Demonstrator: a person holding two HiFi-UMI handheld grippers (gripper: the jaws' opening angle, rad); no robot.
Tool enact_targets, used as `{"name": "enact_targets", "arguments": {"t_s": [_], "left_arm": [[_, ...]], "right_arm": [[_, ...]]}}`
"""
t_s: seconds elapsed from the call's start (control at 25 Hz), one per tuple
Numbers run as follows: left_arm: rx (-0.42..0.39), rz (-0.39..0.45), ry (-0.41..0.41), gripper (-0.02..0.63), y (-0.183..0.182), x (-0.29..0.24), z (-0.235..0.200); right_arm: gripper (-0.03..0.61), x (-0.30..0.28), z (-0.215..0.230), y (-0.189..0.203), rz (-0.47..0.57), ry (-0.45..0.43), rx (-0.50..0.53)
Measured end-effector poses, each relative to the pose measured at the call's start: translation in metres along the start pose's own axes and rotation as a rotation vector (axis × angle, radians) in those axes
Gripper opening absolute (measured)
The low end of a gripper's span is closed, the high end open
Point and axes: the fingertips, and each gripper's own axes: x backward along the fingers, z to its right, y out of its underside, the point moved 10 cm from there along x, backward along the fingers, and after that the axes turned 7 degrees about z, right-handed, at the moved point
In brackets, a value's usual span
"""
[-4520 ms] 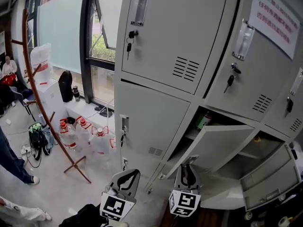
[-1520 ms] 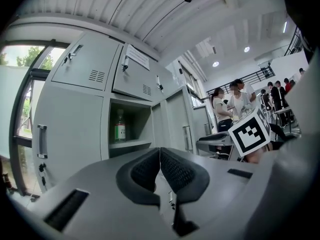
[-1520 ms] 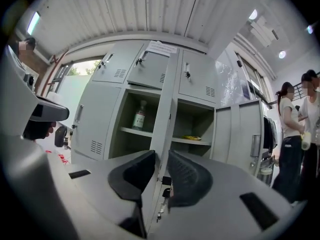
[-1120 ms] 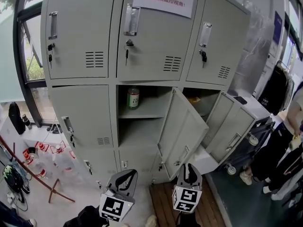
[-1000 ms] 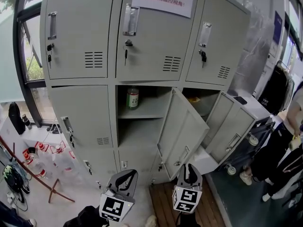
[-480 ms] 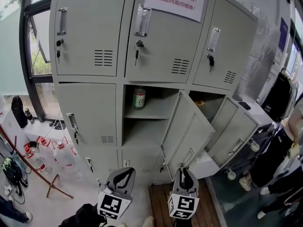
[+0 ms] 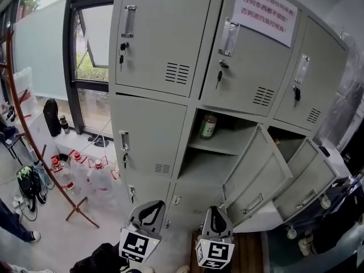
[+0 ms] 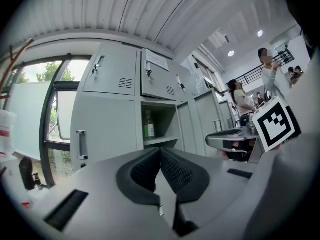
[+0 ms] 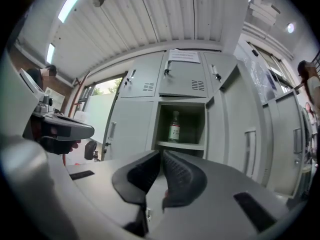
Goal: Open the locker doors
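Both empty: left gripper [image 8: 160,152] together, right gripper [image 9: 161,155] just closed; backpack [image 7: 28,182] only in head view.

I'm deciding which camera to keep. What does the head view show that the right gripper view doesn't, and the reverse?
Only the head view: water jugs on the floor and the bottom lockers. Only the right gripper view: the ceiling, and the right gripper close up; its jaws have just been closing, with nothing between them. Both: the open locker with a bottle on its shelf, and the notice on the door above.
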Motion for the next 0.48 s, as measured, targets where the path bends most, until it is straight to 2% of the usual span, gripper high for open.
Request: {"name": "enact_targets", "arguments": {"t_s": [0.24,0.48], "left_arm": [[-0.007,-0.01,-0.086,0.023,0.0,0.018,-0.019],[0.003,-0.014,-0.109,0.023,0.0,0.023,-0.022]], "right_arm": [[0.017,-0.015,-0.028,0.005,-0.006,-0.094,-0.013],[0.017,-0.02,-0.033,0.003,-0.002,-0.129,-0.017]]}}
